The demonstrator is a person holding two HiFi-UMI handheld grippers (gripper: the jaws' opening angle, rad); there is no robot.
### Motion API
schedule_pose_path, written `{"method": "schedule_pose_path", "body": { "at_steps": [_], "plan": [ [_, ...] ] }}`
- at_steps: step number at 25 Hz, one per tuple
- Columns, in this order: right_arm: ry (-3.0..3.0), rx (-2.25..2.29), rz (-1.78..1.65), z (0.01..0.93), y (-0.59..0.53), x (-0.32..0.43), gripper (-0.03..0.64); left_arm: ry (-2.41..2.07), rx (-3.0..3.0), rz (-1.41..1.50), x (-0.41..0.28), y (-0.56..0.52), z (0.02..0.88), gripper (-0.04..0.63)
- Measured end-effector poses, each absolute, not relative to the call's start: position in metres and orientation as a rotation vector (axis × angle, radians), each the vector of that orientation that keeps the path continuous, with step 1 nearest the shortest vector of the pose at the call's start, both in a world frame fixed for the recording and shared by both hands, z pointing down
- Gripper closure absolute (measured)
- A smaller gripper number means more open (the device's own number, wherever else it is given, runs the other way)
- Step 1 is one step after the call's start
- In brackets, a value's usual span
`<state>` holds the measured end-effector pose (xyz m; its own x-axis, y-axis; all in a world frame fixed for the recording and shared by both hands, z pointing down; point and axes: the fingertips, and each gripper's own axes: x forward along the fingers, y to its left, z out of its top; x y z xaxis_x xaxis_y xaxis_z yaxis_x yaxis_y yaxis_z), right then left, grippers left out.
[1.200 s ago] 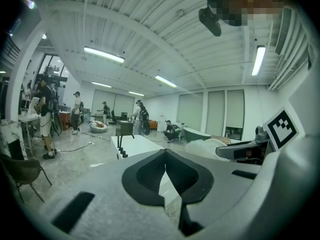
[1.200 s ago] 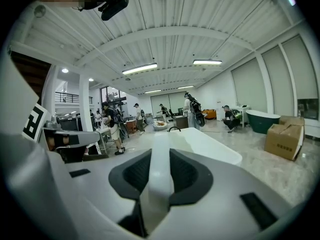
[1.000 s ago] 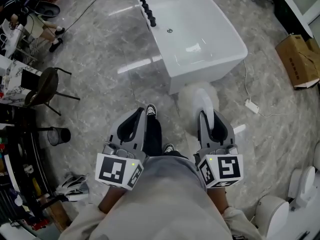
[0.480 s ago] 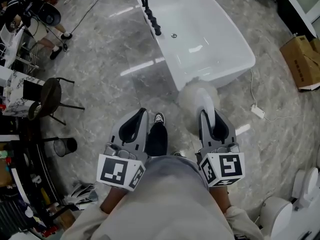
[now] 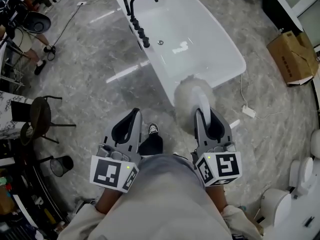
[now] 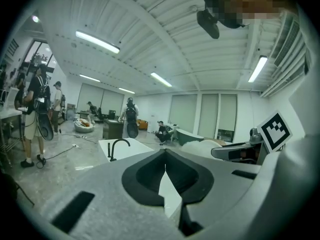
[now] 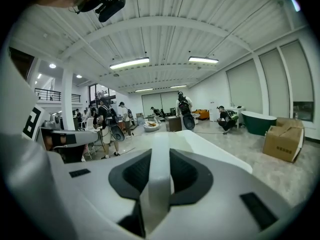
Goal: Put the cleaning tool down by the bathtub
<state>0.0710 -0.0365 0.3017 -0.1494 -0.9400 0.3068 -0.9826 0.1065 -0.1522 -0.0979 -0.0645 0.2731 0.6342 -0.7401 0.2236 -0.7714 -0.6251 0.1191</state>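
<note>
The right gripper [image 5: 202, 114] was clamped on the white handle [image 7: 159, 169] of the cleaning tool [image 5: 187, 95], its jaws pressed against the handle from both sides. The tool's fluffy white head hung over the grey marble floor [image 5: 100, 59], right at the near end of the white bathtub [image 5: 239, 59] (whether it touched tub or floor could not be told). The left gripper [image 5: 134, 113] was level with the right one and well apart from it, jaw tips together with nothing between them. A black faucet [image 5: 137, 6] stood on the tub's far left rim. A cardboard box [image 5: 292, 59] sat near the floor's right edge.
</note>
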Motion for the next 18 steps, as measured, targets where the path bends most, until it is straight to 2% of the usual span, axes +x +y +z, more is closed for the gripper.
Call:
{"method": "schedule_pose_path", "body": {
  "at_steps": [18],
  "plan": [
    [-2.166,2.023,0.464,0.296,-0.116,0.040,0.531,-1.105,2.705,0.158,-0.112,-0.165,0.273,0.588]
  ]
}}
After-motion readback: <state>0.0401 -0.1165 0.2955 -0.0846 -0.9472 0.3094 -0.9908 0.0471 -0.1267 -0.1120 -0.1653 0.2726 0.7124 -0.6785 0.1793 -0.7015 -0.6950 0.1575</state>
